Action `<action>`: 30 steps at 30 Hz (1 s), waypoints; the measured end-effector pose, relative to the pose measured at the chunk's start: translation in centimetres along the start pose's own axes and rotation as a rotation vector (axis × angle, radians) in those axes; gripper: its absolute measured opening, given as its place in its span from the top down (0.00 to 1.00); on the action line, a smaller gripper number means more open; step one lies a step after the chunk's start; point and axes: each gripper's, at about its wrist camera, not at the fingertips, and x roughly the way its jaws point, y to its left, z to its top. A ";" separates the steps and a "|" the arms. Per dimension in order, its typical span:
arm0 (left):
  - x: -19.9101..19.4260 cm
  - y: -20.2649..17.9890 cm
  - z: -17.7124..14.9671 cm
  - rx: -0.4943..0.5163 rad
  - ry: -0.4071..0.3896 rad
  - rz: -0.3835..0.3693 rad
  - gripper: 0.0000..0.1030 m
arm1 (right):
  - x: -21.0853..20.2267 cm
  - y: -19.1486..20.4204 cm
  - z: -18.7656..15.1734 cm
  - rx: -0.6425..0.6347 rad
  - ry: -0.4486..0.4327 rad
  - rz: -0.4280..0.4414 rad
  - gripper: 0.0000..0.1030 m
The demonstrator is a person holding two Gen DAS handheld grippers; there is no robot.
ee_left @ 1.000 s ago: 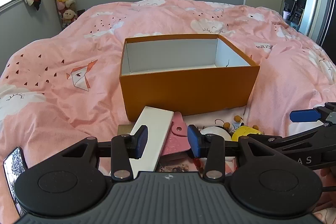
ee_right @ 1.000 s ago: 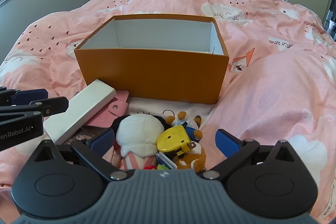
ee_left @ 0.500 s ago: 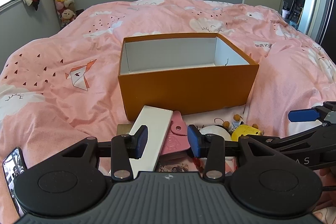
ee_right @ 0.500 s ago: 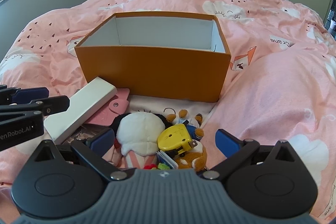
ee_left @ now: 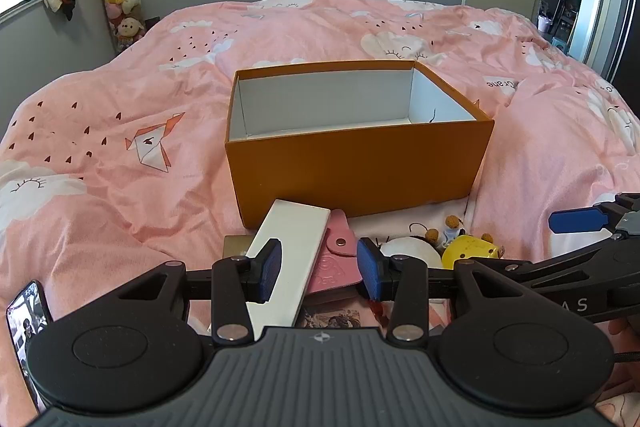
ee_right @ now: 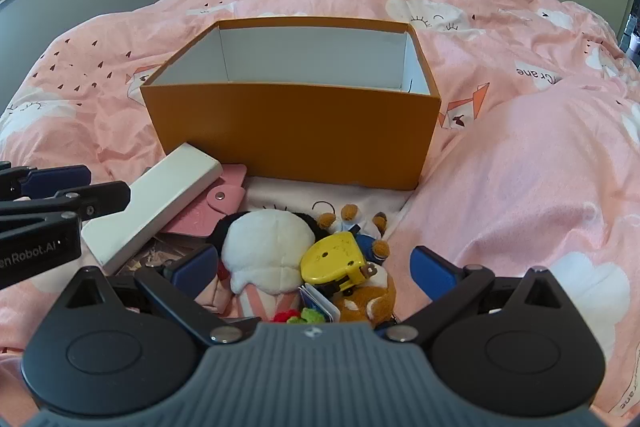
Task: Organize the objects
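Left wrist view: the left gripper (ee_left: 319,269) hovers with fingers apart over a long white rectangular box (ee_left: 294,255) and a pink snap-button wallet (ee_left: 333,259), both lying against the open orange cardboard box (ee_left: 356,163) on the pink patterned duvet (ee_left: 120,131).

Right wrist view: the right gripper (ee_right: 316,269), fingers spread wide, straddles a white plush toy (ee_right: 266,245), a yellow plastic tape measure (ee_right: 334,259) and a brown plush bear (ee_right: 370,297), piled just before the orange box's front wall.
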 end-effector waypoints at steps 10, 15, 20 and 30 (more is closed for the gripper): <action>-0.1 -0.1 -0.1 0.009 0.000 -0.011 0.53 | 0.2 0.2 0.0 -0.013 0.011 0.000 0.01; 0.0 0.1 0.0 0.006 0.006 -0.024 0.53 | 0.4 0.4 0.2 -0.018 0.021 0.013 0.01; 0.2 0.8 0.2 0.004 0.017 -0.031 0.54 | 0.8 1.1 0.7 -0.060 0.031 0.068 0.01; 1.7 5.2 0.2 -0.096 0.095 -0.012 0.60 | 3.0 3.8 3.2 -0.179 0.069 0.177 0.33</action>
